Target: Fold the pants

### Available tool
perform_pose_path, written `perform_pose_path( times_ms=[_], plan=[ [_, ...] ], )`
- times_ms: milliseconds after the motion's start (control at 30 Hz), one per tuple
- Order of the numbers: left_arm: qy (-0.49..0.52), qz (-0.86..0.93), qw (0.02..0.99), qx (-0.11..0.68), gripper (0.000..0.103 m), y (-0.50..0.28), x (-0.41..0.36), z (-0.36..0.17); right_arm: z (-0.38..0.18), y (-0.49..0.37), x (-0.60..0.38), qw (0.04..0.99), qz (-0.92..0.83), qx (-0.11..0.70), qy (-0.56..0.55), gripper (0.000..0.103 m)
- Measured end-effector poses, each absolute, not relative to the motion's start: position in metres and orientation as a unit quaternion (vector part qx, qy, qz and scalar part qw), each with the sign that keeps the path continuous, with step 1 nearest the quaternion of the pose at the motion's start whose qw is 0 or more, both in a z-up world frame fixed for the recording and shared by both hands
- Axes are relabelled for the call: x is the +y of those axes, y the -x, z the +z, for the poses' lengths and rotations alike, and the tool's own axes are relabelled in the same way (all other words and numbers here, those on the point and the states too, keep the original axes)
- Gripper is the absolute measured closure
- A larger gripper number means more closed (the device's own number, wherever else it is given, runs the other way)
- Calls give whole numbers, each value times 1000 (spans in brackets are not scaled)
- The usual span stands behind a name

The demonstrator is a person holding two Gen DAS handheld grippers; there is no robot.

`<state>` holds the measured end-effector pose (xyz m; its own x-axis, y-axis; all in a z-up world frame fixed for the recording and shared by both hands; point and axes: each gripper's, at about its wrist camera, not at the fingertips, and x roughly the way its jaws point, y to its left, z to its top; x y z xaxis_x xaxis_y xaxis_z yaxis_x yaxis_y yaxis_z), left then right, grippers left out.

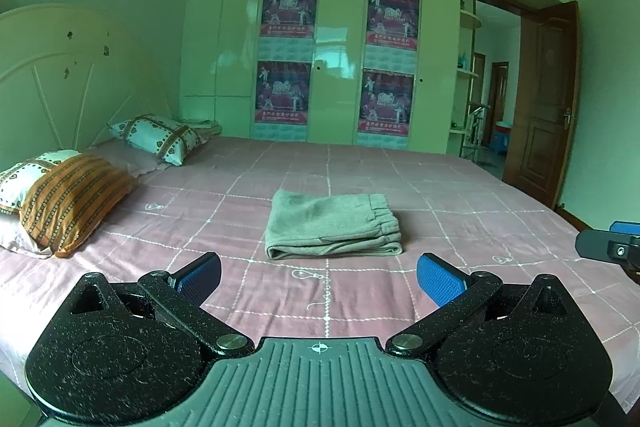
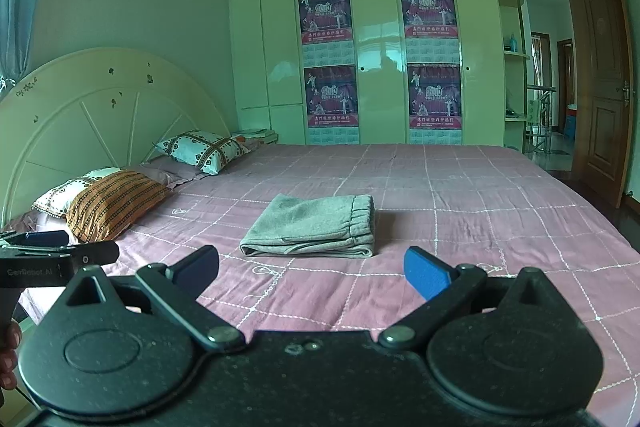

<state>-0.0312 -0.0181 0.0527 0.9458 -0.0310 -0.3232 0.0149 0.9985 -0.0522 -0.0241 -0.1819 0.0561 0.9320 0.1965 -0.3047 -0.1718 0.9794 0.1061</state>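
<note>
Left of the pants: two pillows [image 1: 68, 199] against the headboard [image 2: 100, 115]. Mid-bed [image 1: 460, 195]: grey pants [image 1: 332, 225] folded into a flat rectangle, waistband on the right end, touched by neither tool. Short of the pants, left tool [image 1: 319, 277] with blue pads spread wide — nothing between them. Right of that, right tool [image 2: 312, 269] likewise spread and empty, well short of the pants. Far beyond the pants, wardrobe [image 2: 380, 27]; right of it, open door [image 2: 600, 79].
</note>
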Motion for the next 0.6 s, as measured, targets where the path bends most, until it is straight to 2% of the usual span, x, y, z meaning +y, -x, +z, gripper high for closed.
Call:
perform_pose_path(
  times_ms=[600],
  plan=[
    [23, -13, 986, 164, 0, 34, -19, 54, 56, 25, -188, 982, 98, 157, -32, 9]
  ],
)
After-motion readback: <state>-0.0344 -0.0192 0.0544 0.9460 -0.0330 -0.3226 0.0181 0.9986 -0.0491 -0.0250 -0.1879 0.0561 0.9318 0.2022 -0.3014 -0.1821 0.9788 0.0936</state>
